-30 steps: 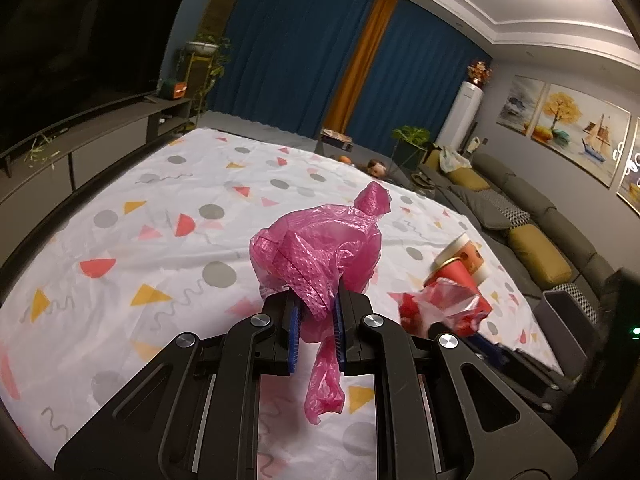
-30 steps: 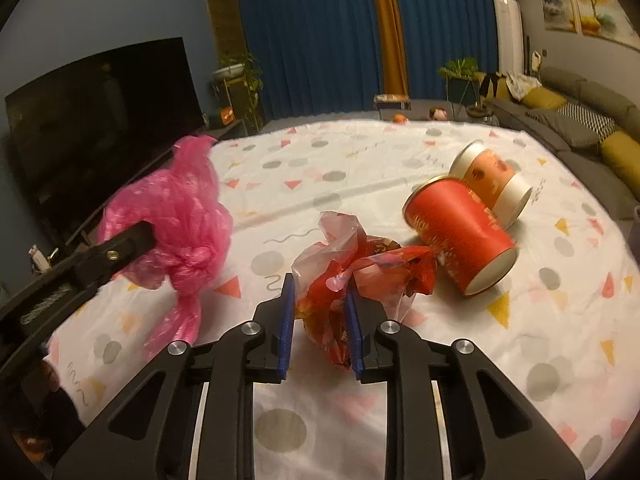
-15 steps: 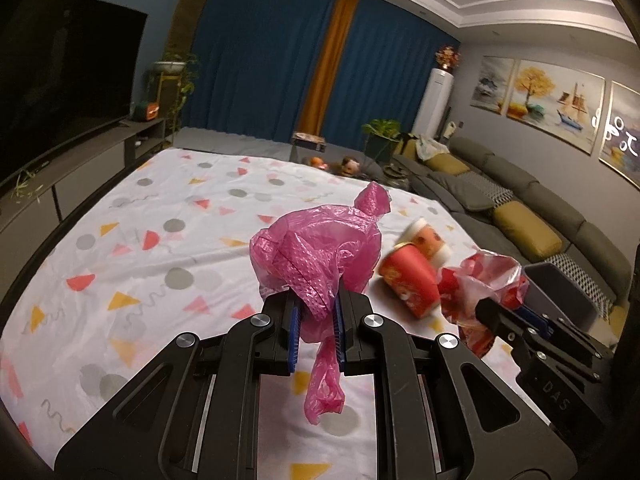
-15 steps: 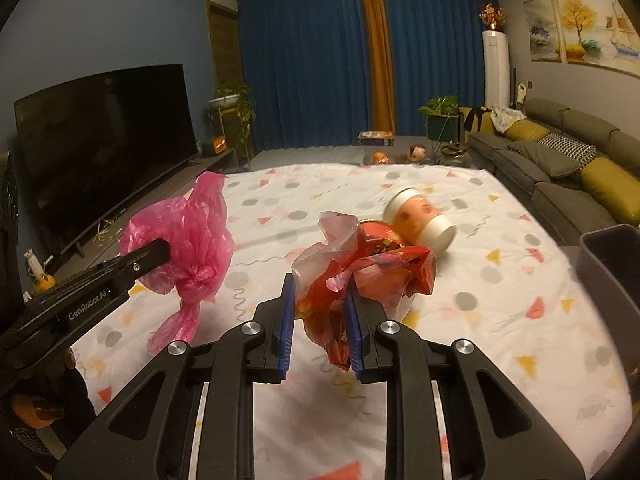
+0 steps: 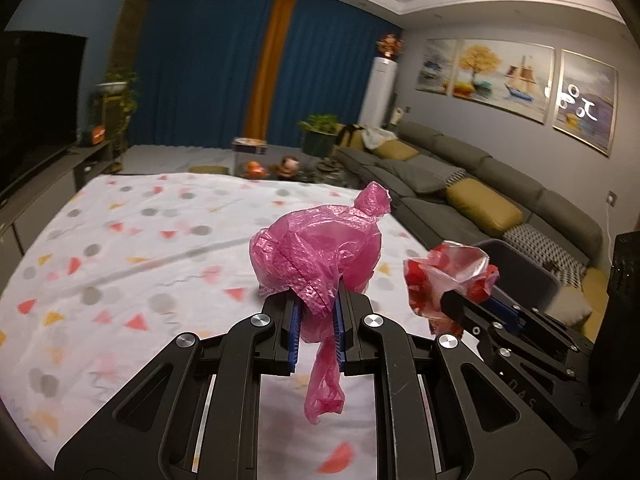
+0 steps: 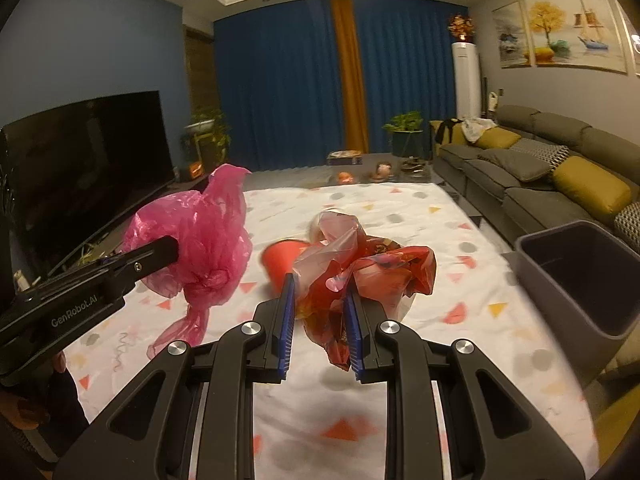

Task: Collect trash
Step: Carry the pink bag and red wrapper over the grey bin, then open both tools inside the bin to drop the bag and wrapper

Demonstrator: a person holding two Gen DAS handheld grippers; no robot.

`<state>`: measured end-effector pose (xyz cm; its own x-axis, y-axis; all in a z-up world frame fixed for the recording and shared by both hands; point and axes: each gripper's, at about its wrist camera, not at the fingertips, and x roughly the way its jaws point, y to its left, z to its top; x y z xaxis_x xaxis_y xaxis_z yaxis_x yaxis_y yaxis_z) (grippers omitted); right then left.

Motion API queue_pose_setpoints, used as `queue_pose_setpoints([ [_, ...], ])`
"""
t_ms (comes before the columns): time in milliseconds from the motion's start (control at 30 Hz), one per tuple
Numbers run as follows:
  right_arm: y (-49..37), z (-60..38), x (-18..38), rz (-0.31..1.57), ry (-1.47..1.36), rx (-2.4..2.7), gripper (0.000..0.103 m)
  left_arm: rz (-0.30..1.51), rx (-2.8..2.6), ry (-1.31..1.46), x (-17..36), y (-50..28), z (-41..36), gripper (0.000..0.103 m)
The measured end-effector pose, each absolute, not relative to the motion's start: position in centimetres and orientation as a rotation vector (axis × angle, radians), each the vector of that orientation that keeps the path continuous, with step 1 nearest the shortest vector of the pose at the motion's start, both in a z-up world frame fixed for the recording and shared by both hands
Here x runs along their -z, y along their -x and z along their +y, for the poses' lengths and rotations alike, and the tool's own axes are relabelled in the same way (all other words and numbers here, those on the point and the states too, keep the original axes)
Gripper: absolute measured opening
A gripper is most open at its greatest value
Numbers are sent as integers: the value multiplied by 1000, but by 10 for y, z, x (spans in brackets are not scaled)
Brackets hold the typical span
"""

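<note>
My right gripper is clamped on the crumpled red wrapper, dead centre, lifted off the patterned sheet. At nine o'clock, my left gripper pinches the pink bag, its tail dangling. A red cup lies on its side behind the wrapper at twelve. The grey bin sits at three o'clock, open-topped.
</note>
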<state>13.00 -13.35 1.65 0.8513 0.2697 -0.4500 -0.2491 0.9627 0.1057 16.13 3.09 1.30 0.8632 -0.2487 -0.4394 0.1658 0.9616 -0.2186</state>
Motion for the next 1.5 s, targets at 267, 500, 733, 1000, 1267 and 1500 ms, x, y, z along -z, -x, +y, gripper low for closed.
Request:
queue_pose_setpoints([
  [267, -134, -196, -18, 464, -68, -165, 24, 494, 320, 136, -12, -175, -38, 13],
  [500, -142, -251, -21, 439, -90, -41, 24, 489, 414, 104, -16, -192, -95, 13],
  [733, -154, -307, -21, 432, -111, 96, 24, 479, 504, 78, -20, -211, -155, 13],
  [1000, -162, -350, -16, 423, -111, 191, 24, 491, 576, 61, -19, -236, -211, 13],
  [1267, -162, -366, -7, 433, -128, 228, 25, 501, 625, 57, -11, -256, -251, 13],
  [1500, -165, -379, -5, 442, -152, 239, 26, 530, 674, 71, -2, -270, -273, 13],
])
